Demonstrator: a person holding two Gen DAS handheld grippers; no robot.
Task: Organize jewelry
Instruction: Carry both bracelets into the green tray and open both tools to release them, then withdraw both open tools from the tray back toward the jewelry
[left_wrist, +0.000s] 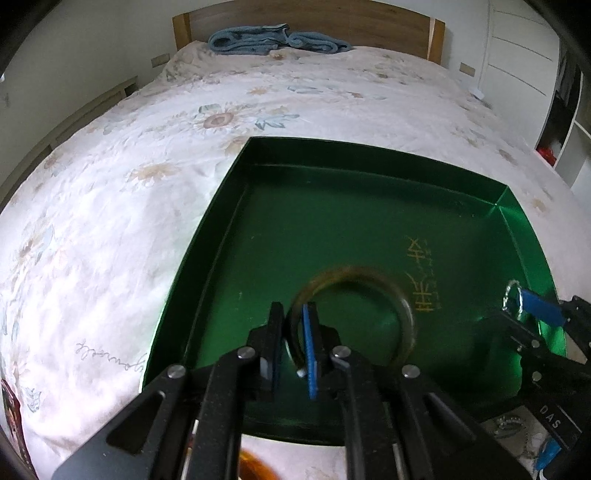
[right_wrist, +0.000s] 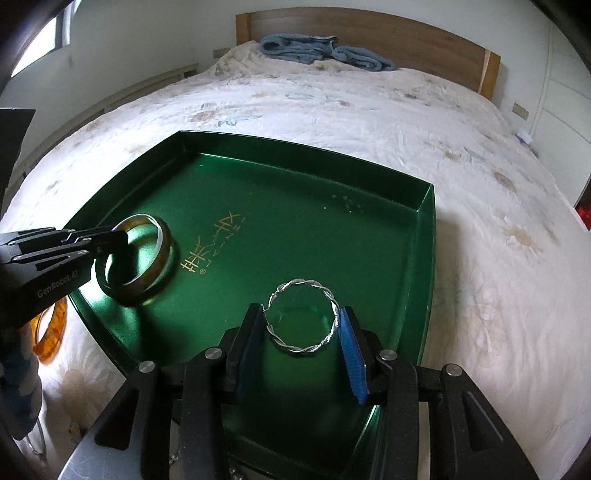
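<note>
Left wrist view: left gripper (left_wrist: 293, 339) low over green tray (left_wrist: 266, 147), jaws nearly together, pinching near-left rim of dark bangle (left_wrist: 404, 321).
Bangle placement: brownish-green, amber-tinted ring, far edge down on tray floor near left side, just left of gold characters (left_wrist: 424, 273).
Right wrist view: right gripper (right_wrist: 301, 332) partly spread, blue pads (right_wrist: 352, 354) either side of twisted silver bracelet (right_wrist: 325, 291).
Bracelet grip: open-ended silver hoop clamped between pads, right pad against its right edge, left end by left finger; held over near part of tray, contact with tray floor not clear.
Tray position: glossy green, shallow raised walls, resting on floral bedspread (right_wrist: 461, 155), near end of bed.
Outside tray: orange translucent bangle (right_wrist: 51, 332) on bedspread, near left corner, just beyond tray wall.
Far end: blue towel (right_wrist: 321, 51) bunched against wooden headboard (right_wrist: 406, 37).
Near right, left wrist view: silvery chain (left_wrist: 511, 424) on bedspread under right gripper body, detail unclear.
</note>
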